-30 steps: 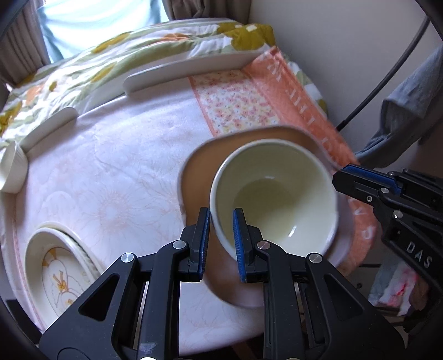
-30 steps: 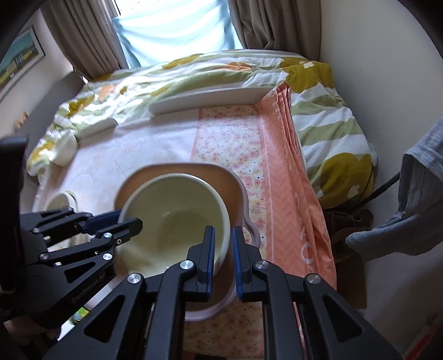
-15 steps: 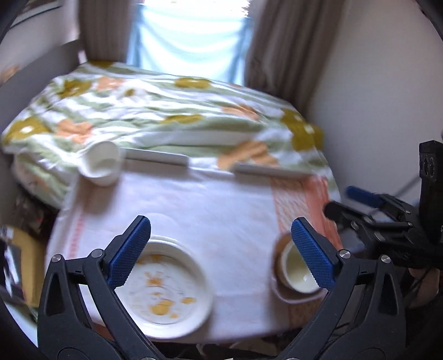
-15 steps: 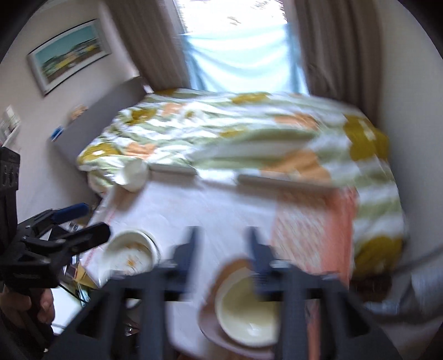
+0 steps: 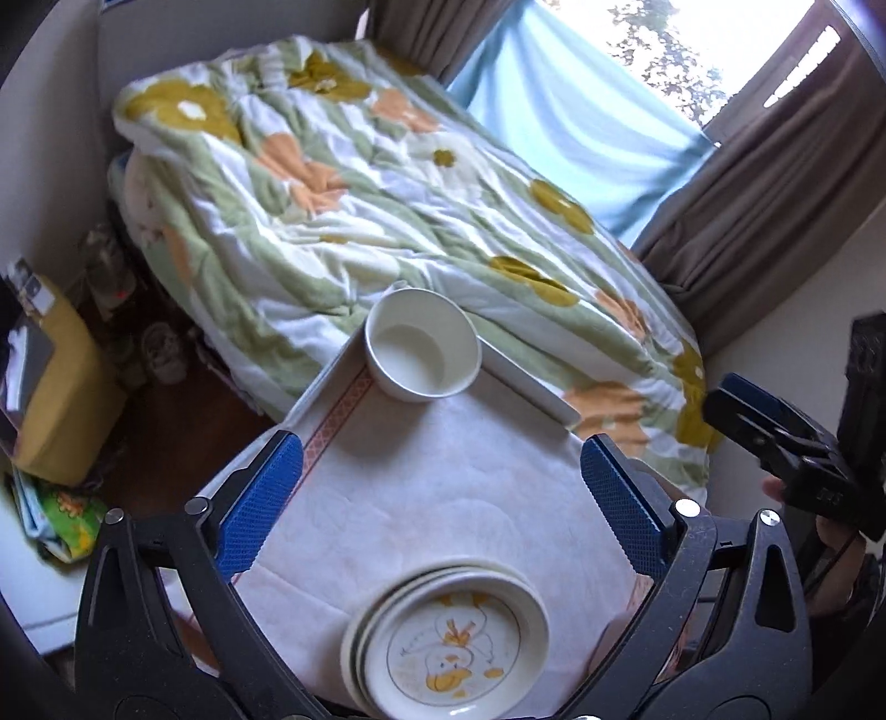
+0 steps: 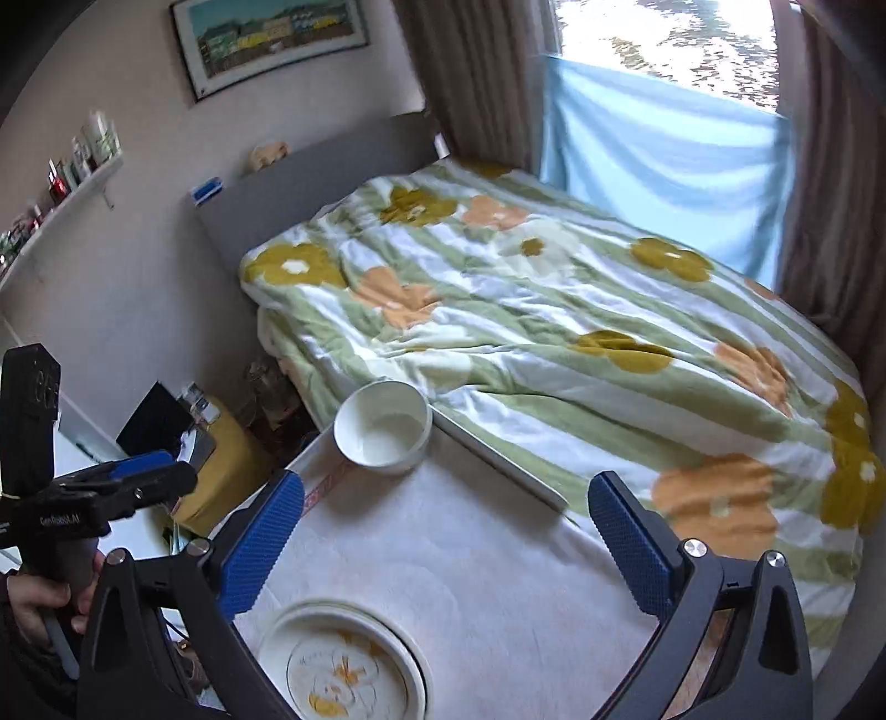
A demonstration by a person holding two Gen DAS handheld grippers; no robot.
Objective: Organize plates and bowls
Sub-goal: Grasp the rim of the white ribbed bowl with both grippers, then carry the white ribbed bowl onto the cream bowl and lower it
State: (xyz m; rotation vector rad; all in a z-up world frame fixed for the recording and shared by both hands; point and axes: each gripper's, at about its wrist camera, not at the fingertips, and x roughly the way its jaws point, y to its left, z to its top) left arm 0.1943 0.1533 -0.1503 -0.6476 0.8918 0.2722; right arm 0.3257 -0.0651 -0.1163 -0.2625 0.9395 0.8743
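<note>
Pale cloth with a faint flower print and an orange patterned border covers the desk [image 5: 443, 471], which stands against a bed [image 5: 387, 221] under a green-striped quilt with mustard and orange flowers. In the right wrist view, at the left, a shelf [image 6: 61, 188] of small items runs along the wall, a framed picture [image 6: 266, 39] hangs above the grey headboard, and brown curtains [image 6: 476, 83] flank a window hung with light blue fabric. A yellow box [image 5: 61, 387] sits on the floor left of the bed.

The left hand-held gripper [image 5: 440, 504] has just been opening and stands released, blue pads wide, nothing between them. Below it, at the desk's near edge, lies a stack of cream plates [image 5: 448, 637], the top one printed with a yellow and orange duck. A plain white bowl [image 5: 422, 351] sits upright at the far left corner, well apart from the plates. The right hand-held gripper [image 6: 446, 531] has likewise just opened and grasps nothing.
</note>
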